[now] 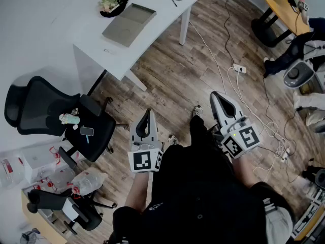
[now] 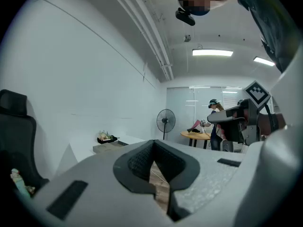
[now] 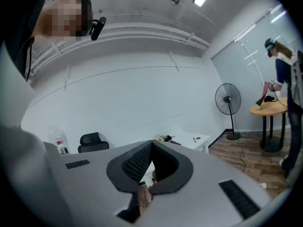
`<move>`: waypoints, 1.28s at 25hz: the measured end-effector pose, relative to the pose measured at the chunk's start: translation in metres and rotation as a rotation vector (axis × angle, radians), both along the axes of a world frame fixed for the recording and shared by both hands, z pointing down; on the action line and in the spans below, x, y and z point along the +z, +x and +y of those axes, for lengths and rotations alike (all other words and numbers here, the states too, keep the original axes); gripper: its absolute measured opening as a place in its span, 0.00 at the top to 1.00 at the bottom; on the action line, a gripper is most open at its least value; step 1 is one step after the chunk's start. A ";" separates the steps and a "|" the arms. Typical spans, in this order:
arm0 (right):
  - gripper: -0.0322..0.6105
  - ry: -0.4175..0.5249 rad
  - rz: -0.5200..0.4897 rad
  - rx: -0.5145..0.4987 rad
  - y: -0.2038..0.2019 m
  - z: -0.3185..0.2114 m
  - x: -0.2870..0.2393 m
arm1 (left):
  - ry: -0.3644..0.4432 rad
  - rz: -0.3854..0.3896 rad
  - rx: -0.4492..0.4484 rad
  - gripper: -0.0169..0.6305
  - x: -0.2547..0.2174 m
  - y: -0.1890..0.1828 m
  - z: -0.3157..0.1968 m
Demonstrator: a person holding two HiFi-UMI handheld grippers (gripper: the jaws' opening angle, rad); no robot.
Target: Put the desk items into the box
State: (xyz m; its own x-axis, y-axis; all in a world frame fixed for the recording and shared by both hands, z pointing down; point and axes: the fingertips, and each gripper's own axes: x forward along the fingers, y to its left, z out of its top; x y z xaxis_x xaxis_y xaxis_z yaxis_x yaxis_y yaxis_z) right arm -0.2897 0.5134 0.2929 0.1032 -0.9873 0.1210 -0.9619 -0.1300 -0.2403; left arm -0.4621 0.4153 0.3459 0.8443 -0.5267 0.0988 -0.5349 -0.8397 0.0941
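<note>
Only overhead: an office chair [image 1: 48,117] at far left carries a phone [image 1: 87,131] and a small figure [image 1: 70,119] on its seat; the phone shows in neither gripper view.
Bench [image 1: 51,19]: white, upper left, well apart from both grippers.
Box [image 1: 129,23]: flat, grey and open-topped, lying on the bench near its front edge; the left gripper view shows it edge-on as a low slab.
Desk items: a dark pouch [image 1: 115,4] with something green in it sits at the box's far corner; a pen [image 1: 173,0] lies further right on the bench.
Left gripper [image 1: 147,114]: held over the wood floor, jaws closed tip to tip, nothing in them.
Right gripper [image 1: 216,95]: also over the floor, jaws pressed together and empty.
Gripper views add: a standing fan [image 3: 227,100] and a person [image 3: 283,65] beside a round table [image 3: 268,109].
Writing: square black-and-white markers on the gripper cubes; the red labels on the containers [image 1: 15,169] at lower left are too small to read.
</note>
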 end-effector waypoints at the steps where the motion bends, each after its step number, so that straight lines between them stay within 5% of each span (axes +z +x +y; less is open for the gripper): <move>1: 0.95 0.001 -0.004 0.001 -0.004 0.006 -0.002 | 0.003 0.003 -0.003 0.96 -0.002 -0.006 0.006; 9: 0.95 -0.003 0.026 0.033 -0.016 0.032 -0.010 | -0.025 0.074 -0.031 0.96 -0.009 -0.017 0.027; 19: 0.95 -0.028 0.004 0.057 0.025 0.029 0.006 | -0.024 0.045 0.041 0.96 -0.011 0.038 0.029; 32: 0.95 -0.002 0.043 0.044 0.155 0.005 0.006 | -0.016 0.044 0.055 0.96 -0.020 0.183 0.005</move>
